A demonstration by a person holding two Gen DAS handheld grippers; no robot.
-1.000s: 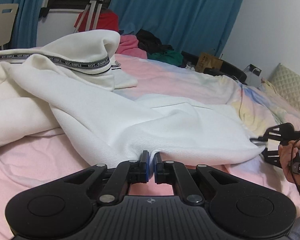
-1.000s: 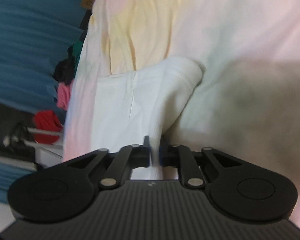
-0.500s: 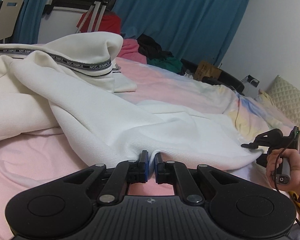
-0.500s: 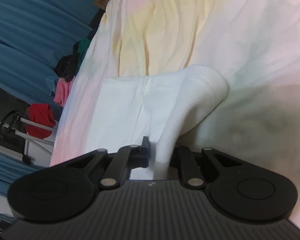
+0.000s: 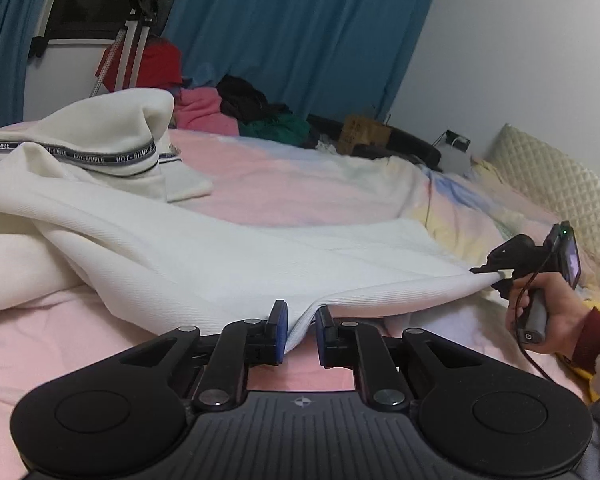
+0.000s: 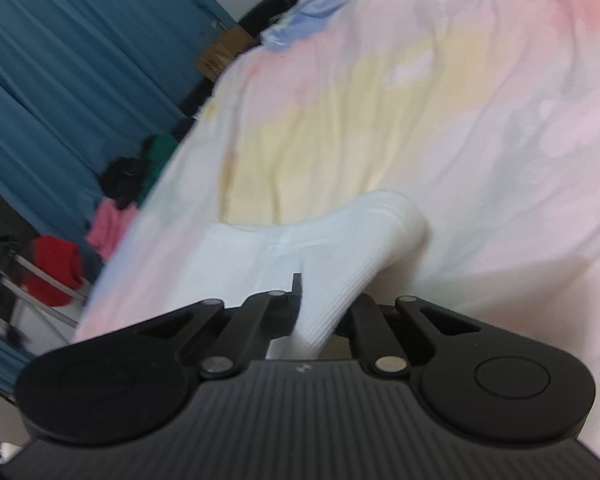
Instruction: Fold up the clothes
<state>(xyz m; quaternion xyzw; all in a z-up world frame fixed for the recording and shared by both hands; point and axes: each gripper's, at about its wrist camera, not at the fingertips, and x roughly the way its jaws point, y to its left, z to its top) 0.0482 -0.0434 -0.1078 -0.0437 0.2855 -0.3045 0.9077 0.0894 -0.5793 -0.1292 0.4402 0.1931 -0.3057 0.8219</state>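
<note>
A white ribbed garment with a "NOT-SIMPLE" striped band lies spread on the bed. My left gripper has its jaws parted, and the garment's hem still runs between the pads. My right gripper shows at the right of the left wrist view, pinching the hem's far corner and holding it stretched. In the right wrist view, the right gripper has the white ribbed hem between its jaws, with the rest of the cloth folded ahead.
The bed has a pink, yellow and blue sheet. A pile of pink, black and green clothes lies at the far edge. A quilted pillow is at the right. Blue curtains and a tripod stand behind.
My left gripper's jaws have opened from a tight pinch on the hem. My right gripper has moved up and away, pulling the hem taut, and its jaws have widened around the cloth.
</note>
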